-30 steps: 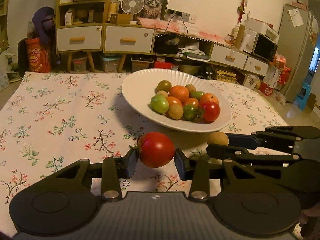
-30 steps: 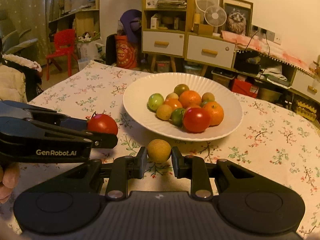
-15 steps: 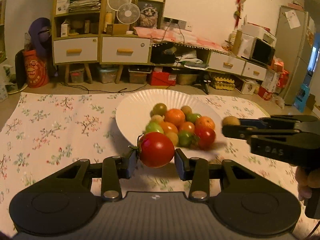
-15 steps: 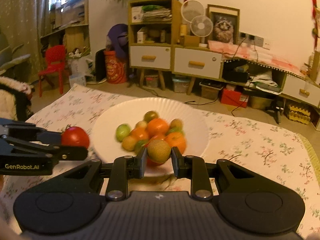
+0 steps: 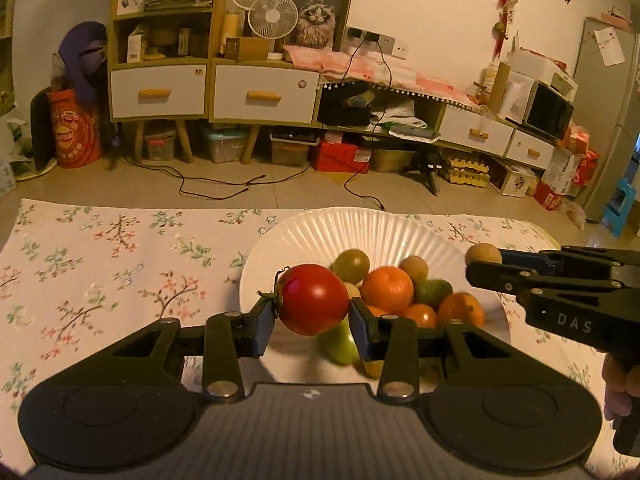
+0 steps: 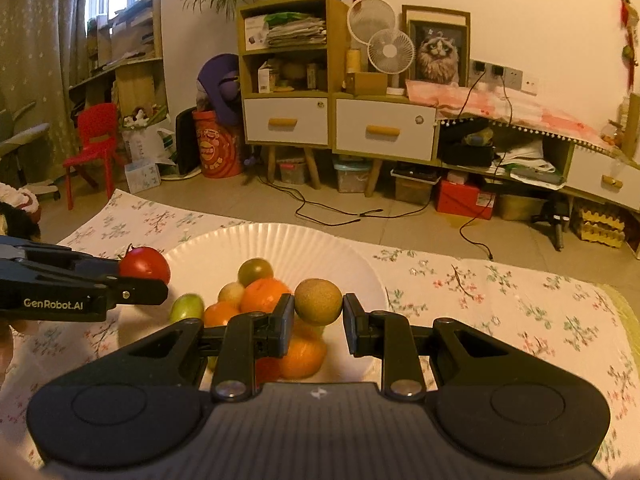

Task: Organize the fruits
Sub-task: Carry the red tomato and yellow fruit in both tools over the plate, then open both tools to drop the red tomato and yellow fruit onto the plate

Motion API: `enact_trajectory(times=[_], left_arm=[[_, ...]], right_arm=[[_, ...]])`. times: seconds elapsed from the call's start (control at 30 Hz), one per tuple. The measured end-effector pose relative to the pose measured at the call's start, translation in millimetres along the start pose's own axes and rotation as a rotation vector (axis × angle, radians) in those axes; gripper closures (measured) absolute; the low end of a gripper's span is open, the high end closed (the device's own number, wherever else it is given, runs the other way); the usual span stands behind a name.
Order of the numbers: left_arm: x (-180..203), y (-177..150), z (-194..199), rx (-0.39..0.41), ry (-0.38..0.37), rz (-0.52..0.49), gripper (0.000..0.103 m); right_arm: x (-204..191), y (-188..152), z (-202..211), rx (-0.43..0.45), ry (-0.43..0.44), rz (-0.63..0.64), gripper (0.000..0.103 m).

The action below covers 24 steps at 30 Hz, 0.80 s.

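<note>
Tomato (image 5: 313, 299) between left fingers (image 5: 265, 326); brown fruit (image 6: 318, 301) between right fingers (image 6: 285, 326)

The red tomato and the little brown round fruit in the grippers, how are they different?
The shiny red tomato is bigger than the dull brown round fruit. The tomato has a green stem; the brown fruit shows none. The left gripper holds the tomato, the right gripper the brown fruit. Both are round.

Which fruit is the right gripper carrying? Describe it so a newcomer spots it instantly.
Find the white fluted paper plate on the floral tablecloth. Above its fruit pile, the right gripper pinches a small round tan-brown fruit with dull skin, unlike the glossy oranges and green tomatoes below.
</note>
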State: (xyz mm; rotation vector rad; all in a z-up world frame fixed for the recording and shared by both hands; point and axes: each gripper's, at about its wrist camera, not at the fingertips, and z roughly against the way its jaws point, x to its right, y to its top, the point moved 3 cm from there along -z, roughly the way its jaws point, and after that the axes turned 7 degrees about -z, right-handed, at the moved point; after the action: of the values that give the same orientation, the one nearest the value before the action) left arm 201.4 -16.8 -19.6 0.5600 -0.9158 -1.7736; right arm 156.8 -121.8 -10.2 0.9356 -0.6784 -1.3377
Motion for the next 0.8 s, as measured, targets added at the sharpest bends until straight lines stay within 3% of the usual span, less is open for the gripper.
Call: enact_trajectory(times=[0.3, 0.7, 0.8], left_arm=[[-4.6, 8.5, -21.5, -0.035, -0.018, 0.014, 0.06], [1.4, 10.8, -28.1, -0.052, -0.065, -0.027, 0.059], [0.5, 11.2, -26.5, -0.043, -0.055, -0.025, 0.058]], right_arm=[[-11.3, 10.0, -28.0, -0.035, 0.065, 0.031, 0.079], [-9.9, 12.9, -48.3, -0.089, 0.077, 0.018, 0.079], [-10.4, 12.9, -46.6, -0.09, 0.074, 0.01, 0.073]])
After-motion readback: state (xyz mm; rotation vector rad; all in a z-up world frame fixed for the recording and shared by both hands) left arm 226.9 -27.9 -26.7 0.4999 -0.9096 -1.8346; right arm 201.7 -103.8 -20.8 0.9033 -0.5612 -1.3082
